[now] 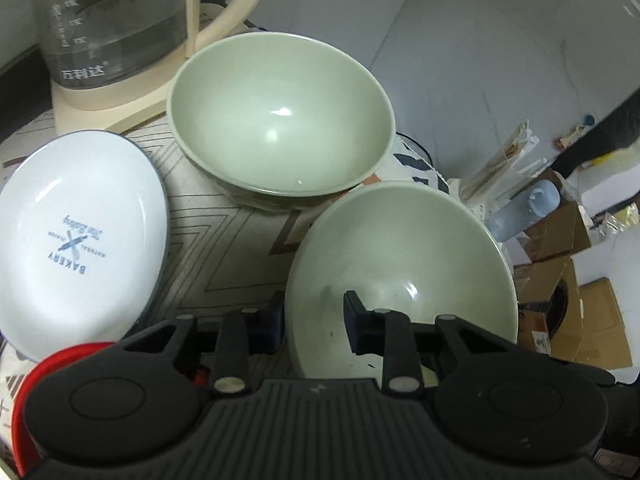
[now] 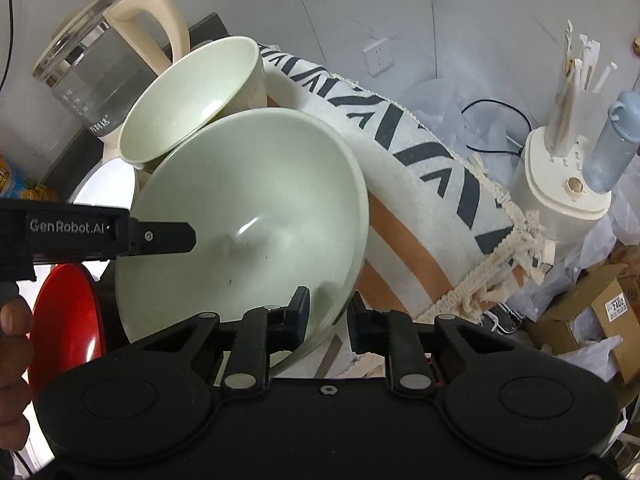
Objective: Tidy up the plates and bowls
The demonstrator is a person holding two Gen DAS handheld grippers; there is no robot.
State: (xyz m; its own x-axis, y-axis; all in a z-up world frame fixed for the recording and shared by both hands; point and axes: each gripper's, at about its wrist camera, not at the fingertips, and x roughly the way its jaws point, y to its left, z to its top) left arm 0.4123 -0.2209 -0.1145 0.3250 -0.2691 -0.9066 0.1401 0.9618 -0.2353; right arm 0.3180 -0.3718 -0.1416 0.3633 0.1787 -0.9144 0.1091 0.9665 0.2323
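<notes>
Pinching near green bowl [image 1: 400,264] rim: left hand-held gripper [image 1: 316,320]; right hand-held gripper [image 2: 330,312] apparently likewise.

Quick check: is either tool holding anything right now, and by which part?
Both hold the near green bowl by its rim, one finger inside and one outside. The left tool clamps the bowl's left edge, the right tool its right edge.

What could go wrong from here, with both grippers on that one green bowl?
1. Both the left gripper and the right gripper pinch only the thin rim of the near bowl; it could slip or tilt if the hands move unevenly.
2. The bowl stack sits just behind; a lift could clip it.
3. The kettle stands behind the stack and could be bumped.
</notes>
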